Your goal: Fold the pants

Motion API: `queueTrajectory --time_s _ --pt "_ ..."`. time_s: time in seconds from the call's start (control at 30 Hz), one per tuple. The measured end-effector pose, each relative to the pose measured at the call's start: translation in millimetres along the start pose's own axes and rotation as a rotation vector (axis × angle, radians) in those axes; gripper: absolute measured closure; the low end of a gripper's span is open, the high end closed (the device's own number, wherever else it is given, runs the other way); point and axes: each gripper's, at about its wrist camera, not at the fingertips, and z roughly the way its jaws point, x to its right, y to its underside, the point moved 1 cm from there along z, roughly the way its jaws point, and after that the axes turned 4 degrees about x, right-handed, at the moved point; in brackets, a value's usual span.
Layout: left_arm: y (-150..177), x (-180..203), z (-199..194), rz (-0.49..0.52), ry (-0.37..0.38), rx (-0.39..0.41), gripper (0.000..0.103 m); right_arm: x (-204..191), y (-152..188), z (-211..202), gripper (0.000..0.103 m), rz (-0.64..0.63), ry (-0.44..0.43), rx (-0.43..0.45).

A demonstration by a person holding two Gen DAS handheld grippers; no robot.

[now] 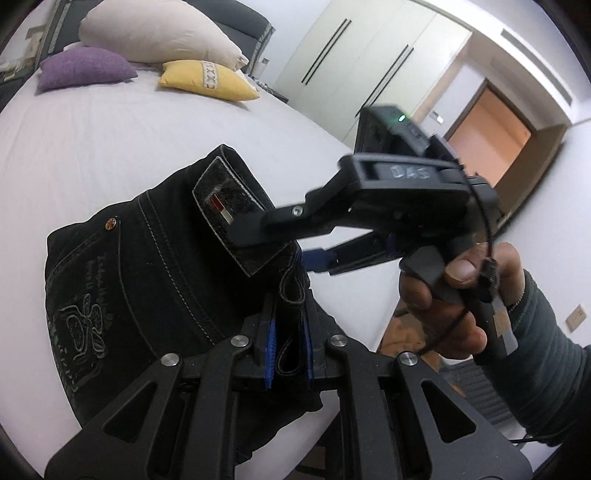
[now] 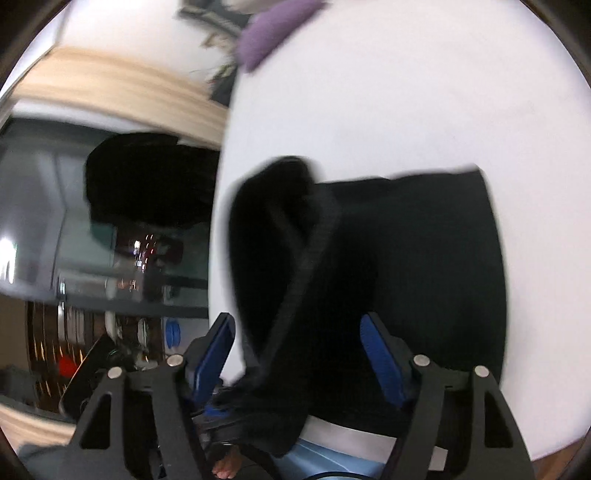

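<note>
Black jeans [image 1: 147,266] with a leather waist patch and an embroidered back pocket hang over the white bed [image 1: 92,147]. My left gripper [image 1: 290,354] is shut on the waistband, its blue pads pinching the fabric. My right gripper [image 1: 280,236] reaches in from the right at the waist patch, jaws apart around the waistband edge. In the blurred right wrist view, the right gripper [image 2: 299,354] is open, with the black jeans [image 2: 406,258] lying between its blue pads [image 2: 380,358].
A cream pillow [image 1: 159,33], a purple cushion [image 1: 85,68] and a yellow cushion [image 1: 207,79] lie at the head of the bed. White wardrobes [image 1: 369,55] and an orange door [image 1: 491,129] stand beyond. The bed edge runs right of the jeans.
</note>
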Motion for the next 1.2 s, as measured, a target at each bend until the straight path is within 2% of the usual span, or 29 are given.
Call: queueTrajectory --time_s 0.1,0.17,0.2,0.27,0.47,0.63,0.8,0.9,0.97,1.0,1.07,1.17,1.2 --pt "18.5 9.2 15.2 0.017 -0.002 -0.029 0.093 16.1 2.4 3.3 0.034 0.041 -0.037 -0.009" --pt "18.5 12.9 25.4 0.028 -0.003 -0.048 0.093 15.1 3.0 5.3 0.054 0.012 -0.089 -0.009" --pt "19.5 11.3 29.5 0.037 -0.003 -0.057 0.093 14.8 2.8 2.7 0.058 -0.003 -0.095 -0.009" --pt "19.2 16.8 40.4 0.053 -0.01 -0.063 0.093 17.2 0.0 4.9 0.077 -0.032 -0.054 -0.006" --pt "20.7 33.1 72.9 0.086 0.01 -0.091 0.093 42.3 1.0 -9.1 0.086 -0.026 -0.051 0.042" --pt "23.7 53.2 107.9 0.117 0.023 -0.131 0.093 69.0 4.4 -16.9 0.087 0.012 -0.053 0.068" --pt "49.0 52.2 149.5 0.1 0.015 -0.21 0.091 102.8 9.3 -2.5 0.086 0.079 -0.083 0.052" --pt "51.9 51.3 156.3 0.051 0.039 -0.219 0.078 118.4 14.5 1.9 0.085 0.137 -0.153 0.062" --pt "53.5 54.0 150.6 0.012 0.101 -0.249 0.033 119.2 17.0 -1.7 0.079 0.143 -0.166 0.074" --pt "53.4 56.6 139.7 -0.008 0.137 -0.241 0.028 117.5 19.6 -4.1 0.078 0.145 -0.165 0.082" --pt "53.6 60.2 120.0 -0.007 0.158 -0.223 0.028 117.1 22.4 -15.9 0.07 0.153 -0.14 0.104" --pt "53.3 49.0 96.3 -0.013 0.139 -0.196 0.028 114.9 26.5 -39.1 0.06 0.172 -0.099 0.167" --pt "52.3 40.4 88.9 -0.038 0.134 -0.175 0.028 111.1 25.2 -42.7 0.06 0.166 -0.083 0.184"
